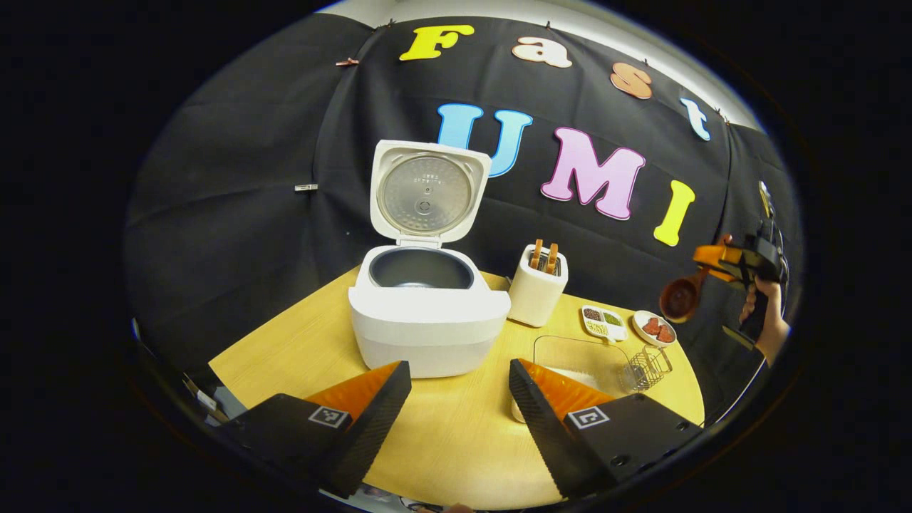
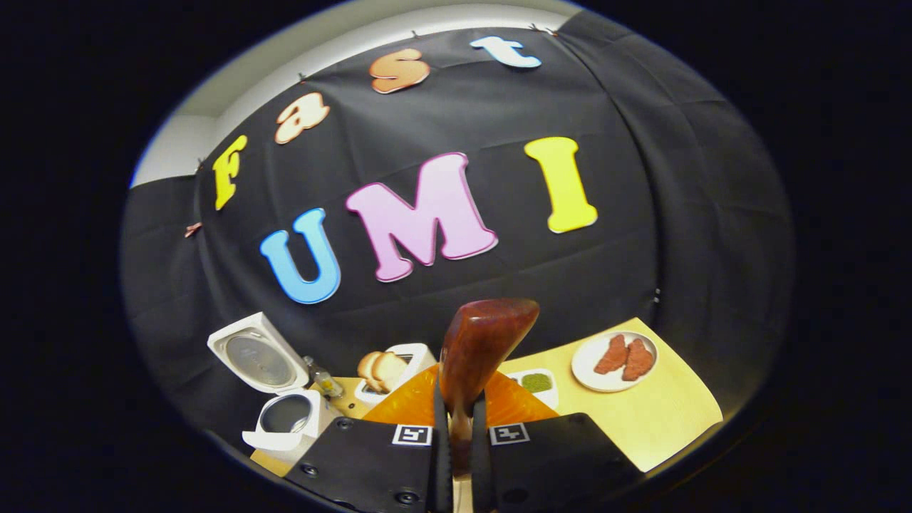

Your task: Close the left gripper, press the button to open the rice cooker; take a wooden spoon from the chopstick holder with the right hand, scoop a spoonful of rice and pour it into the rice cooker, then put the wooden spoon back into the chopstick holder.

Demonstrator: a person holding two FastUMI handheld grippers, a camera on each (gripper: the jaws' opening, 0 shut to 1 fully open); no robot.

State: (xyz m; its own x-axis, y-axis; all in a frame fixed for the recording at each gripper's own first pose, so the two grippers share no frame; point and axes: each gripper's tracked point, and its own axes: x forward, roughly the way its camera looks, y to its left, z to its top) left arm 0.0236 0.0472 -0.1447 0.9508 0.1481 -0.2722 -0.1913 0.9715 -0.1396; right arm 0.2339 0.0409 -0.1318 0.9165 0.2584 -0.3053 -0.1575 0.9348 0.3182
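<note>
Toward the back edge of the round pale-wood table [image 1: 456, 434] stands the white rice cooker [image 1: 427, 313], its lid up and the dark inner pot bare. Just beside it sits the white chopstick holder [image 1: 538, 288] with wooden handles still poking out. The left claw [image 1: 459, 406] is released, its fingers spread, hovering over the near edge. The right claw [image 2: 459, 434] is clenched on the handle of the dark reddish wooden spoon [image 2: 484, 342]; in the left gripper view that right claw [image 1: 741, 263] hangs high beyond the table's edge on that side, bowl empty as far as I can tell.

The clear container of white rice [image 1: 581, 363] lies near the front edge, close to a small wire basket [image 1: 648, 367], a divided seasoning dish [image 1: 604, 322] and a white plate of red pieces [image 1: 654, 328]. A careless descent could clip the basket or the dishes, and a tilted spoon would spill rice on the crossing to the pot. The upright lid narrows the approach from behind; open room lies over the front of the table.
</note>
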